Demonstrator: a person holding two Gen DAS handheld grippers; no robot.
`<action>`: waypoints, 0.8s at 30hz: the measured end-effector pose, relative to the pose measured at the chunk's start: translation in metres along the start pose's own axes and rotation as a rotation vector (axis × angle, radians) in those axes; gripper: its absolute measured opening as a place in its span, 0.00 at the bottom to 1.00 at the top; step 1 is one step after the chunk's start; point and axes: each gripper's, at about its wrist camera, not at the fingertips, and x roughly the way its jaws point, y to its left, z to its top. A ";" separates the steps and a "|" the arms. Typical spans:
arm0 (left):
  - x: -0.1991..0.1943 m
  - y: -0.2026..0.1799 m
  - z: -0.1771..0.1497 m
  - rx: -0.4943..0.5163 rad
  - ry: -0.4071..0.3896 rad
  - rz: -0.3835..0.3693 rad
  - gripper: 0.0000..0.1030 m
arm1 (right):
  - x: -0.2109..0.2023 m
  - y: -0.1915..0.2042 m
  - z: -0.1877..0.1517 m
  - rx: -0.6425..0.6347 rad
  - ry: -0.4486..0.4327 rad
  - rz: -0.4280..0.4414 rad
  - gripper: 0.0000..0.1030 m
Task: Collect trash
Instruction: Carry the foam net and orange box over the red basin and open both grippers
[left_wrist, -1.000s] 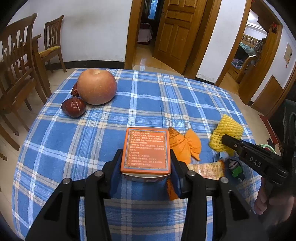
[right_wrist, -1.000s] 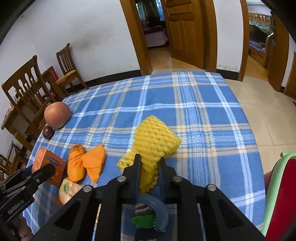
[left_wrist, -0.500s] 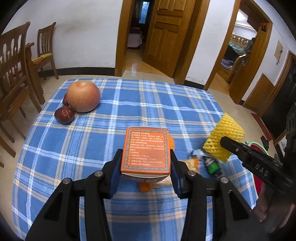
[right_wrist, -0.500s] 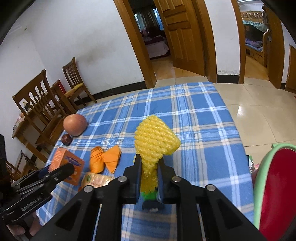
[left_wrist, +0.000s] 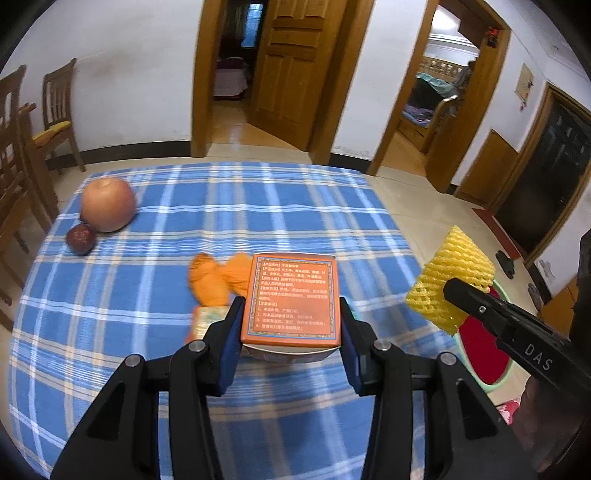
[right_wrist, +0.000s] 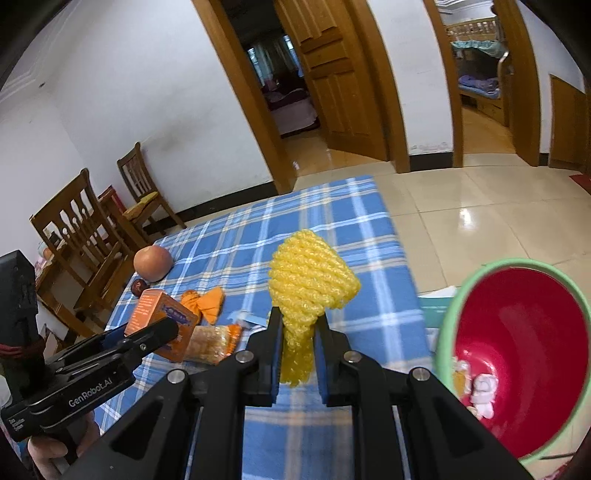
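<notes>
My left gripper (left_wrist: 291, 319) is shut on an orange carton (left_wrist: 293, 299) and holds it above the blue checked tablecloth (left_wrist: 221, 206). My right gripper (right_wrist: 297, 325) is shut on a yellow foam fruit net (right_wrist: 308, 280), lifted near the table's right edge; it also shows in the left wrist view (left_wrist: 448, 277). A red bin with a green rim (right_wrist: 517, 354) stands on the floor to the right, with some white scraps inside. An orange wrapper (right_wrist: 203, 299) and a snack packet (right_wrist: 210, 343) lie on the table.
A large apple (left_wrist: 108, 204) and a small dark red fruit (left_wrist: 80, 238) sit at the table's far left. Wooden chairs (right_wrist: 85, 236) stand left of the table. Open doorways lie beyond it. The tiled floor (right_wrist: 461, 206) is to the right.
Both grippers have risen and moved right with their loads. The red bin has come into fuller view on the right. The yellow net now hangs past the table's right edge.
</notes>
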 end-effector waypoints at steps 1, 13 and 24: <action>0.000 -0.007 0.000 0.009 0.002 -0.011 0.45 | -0.006 -0.005 -0.001 0.008 -0.006 -0.010 0.17; 0.012 -0.076 -0.003 0.117 0.034 -0.097 0.45 | -0.049 -0.066 -0.015 0.092 -0.044 -0.145 0.17; 0.029 -0.122 -0.010 0.179 0.073 -0.146 0.45 | -0.065 -0.119 -0.033 0.182 -0.037 -0.221 0.18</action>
